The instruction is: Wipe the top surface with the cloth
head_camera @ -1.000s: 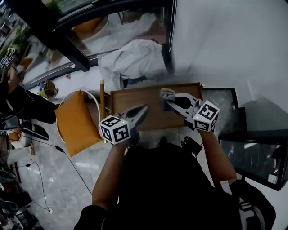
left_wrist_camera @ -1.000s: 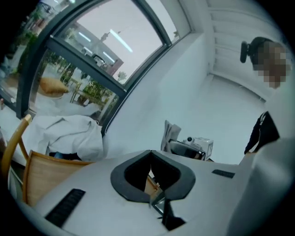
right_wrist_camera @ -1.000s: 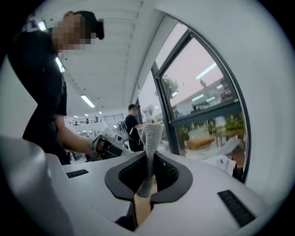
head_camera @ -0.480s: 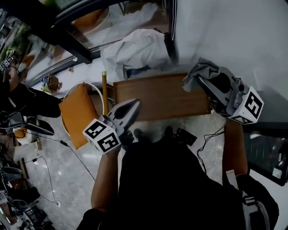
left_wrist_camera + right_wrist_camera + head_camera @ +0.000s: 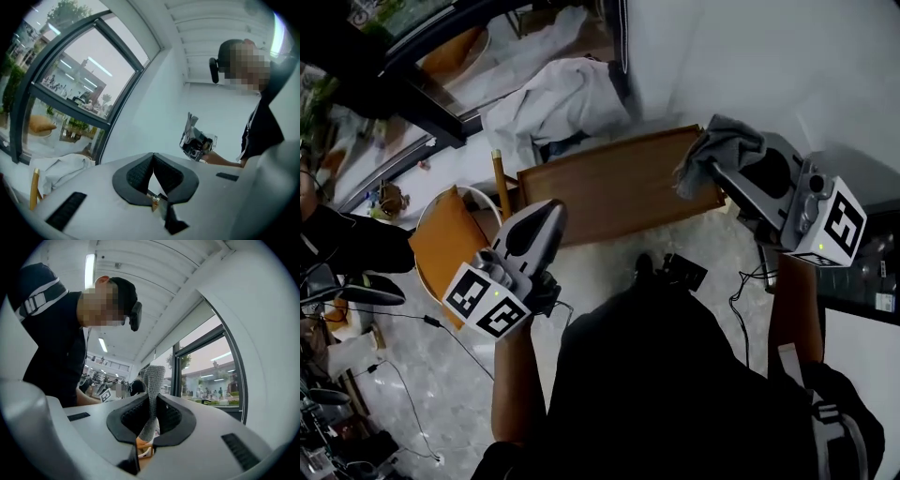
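My right tool (image 5: 719, 174) pinches the cloth (image 5: 724, 148), now lifted clear of the bench (image 5: 609, 192) near its right end; a second ago it lay on the top. Left tool (image 5: 549, 210) pressed together, empty. Wiping paused, I judge.

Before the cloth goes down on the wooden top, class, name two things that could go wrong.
1. The right gripper pinches only a narrow fold of the cloth, so wiping drag could pull it free.
2. The left gripper is shut on nothing and not bracing the wooden top; unsteadied, it might shift.
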The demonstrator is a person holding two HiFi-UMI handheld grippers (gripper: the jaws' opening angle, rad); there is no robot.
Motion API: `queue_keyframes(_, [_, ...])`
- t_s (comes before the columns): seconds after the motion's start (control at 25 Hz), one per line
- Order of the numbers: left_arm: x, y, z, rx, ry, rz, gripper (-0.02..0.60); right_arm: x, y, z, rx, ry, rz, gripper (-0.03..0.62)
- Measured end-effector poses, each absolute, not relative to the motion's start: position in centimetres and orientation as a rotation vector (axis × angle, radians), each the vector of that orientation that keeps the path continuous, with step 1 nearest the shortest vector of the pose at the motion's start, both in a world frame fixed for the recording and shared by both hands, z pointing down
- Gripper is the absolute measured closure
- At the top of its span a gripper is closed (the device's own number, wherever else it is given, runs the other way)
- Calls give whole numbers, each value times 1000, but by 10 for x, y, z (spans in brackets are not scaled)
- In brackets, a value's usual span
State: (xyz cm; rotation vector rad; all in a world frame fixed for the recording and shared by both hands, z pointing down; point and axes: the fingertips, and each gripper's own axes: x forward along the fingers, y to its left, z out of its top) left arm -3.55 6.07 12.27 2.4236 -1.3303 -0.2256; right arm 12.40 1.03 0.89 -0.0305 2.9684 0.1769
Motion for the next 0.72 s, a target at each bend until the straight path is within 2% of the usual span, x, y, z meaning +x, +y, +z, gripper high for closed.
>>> queue_keyframes(0.36, [-68, 175, 71, 2576, -1326, -332, 570, 104, 125, 12, -137, 3020, 117, 560])
queue_keyframes(0.72, [-91, 271, 87, 2550, -1307, -393, 571, 66, 229, 37, -47, 3014, -39, 560])
